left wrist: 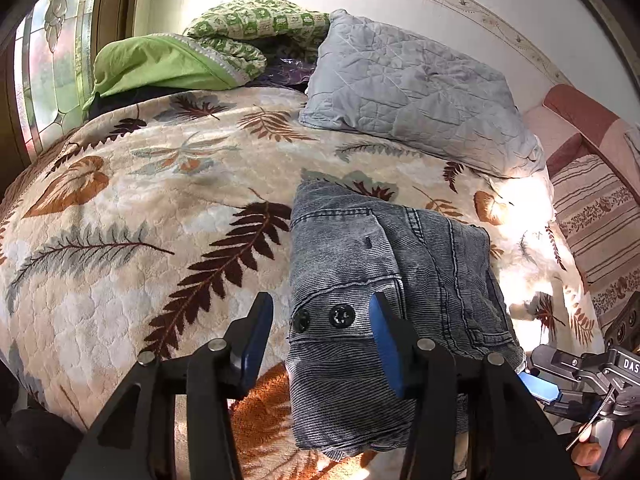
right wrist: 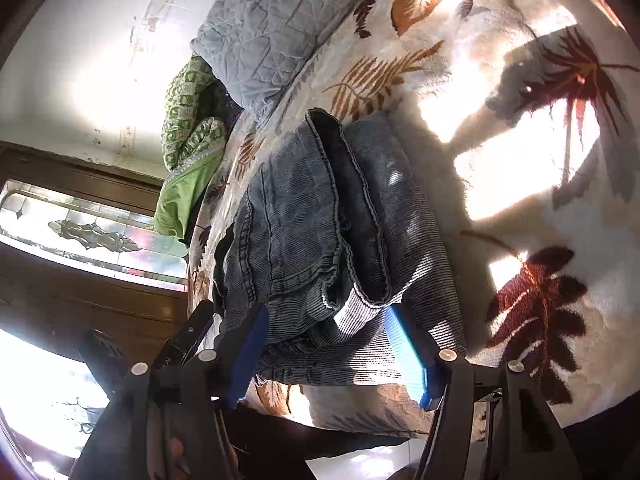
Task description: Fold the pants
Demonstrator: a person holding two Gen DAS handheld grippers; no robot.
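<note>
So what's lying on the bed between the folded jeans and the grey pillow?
Nothing: in the left wrist view, only bare leaf-print blanket separates the folded jeans from the grey pillow.

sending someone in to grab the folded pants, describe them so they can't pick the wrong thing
Start at the bed with the cream leaf-print blanket. The pants lie near its front edge, well below the grey quilted pillow, folded into a compact bundle. They are the only faded blue-grey denim there, with two dark buttons showing.

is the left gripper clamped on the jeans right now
No, the left gripper is open, its blue fingers spread apart over the folded jeans on the leaf-print blanket, pinching no fabric.
</note>
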